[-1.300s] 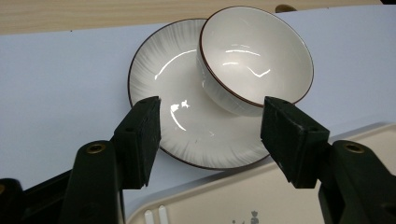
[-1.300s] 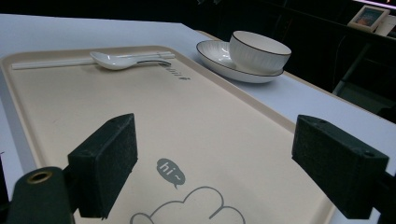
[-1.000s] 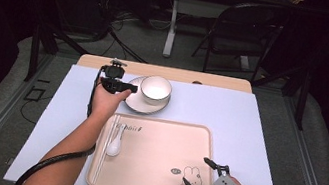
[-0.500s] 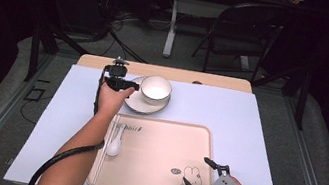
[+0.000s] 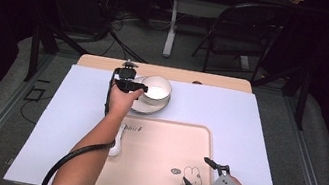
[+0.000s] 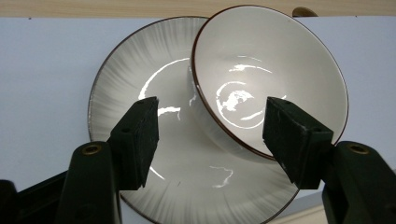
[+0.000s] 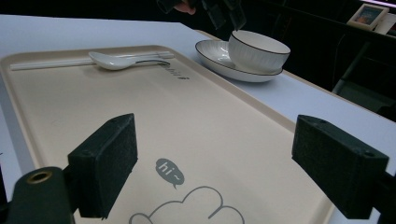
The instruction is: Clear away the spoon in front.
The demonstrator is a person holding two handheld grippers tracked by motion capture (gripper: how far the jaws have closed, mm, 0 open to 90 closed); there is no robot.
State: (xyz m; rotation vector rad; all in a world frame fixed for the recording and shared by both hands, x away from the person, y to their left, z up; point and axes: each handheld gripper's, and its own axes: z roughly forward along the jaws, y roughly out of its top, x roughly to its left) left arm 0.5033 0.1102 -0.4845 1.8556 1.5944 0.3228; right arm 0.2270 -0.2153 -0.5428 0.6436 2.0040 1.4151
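A white bowl [image 5: 156,88] with a dark rim sits on a ribbed white plate [image 5: 150,107] at the table's far side, just beyond a beige tray [image 5: 164,143]. My left gripper [image 5: 136,88] hovers over the bowl's left edge. In the left gripper view it [image 6: 215,135] is open, one pad above the plate [image 6: 135,79] and the other above the near rim of the bowl [image 6: 271,74]; the pads touch nothing. My right gripper [image 5: 196,171] stands open over the tray's near right corner. In the right gripper view nothing lies between its [image 7: 210,158] jaws.
A white spoon [image 7: 116,60] and a thin white stick [image 7: 46,64] lie on the tray's [image 7: 224,121] left part. A cartoon with "hi~" [image 7: 169,171] is printed near its right corner. The table has a pale blue cover [image 5: 258,123]. Beyond it stand a chair [image 5: 232,38] and a dark floor.
My left gripper has moved right toward the bowl and sunk a little closer over it. The right gripper has stayed where it was.
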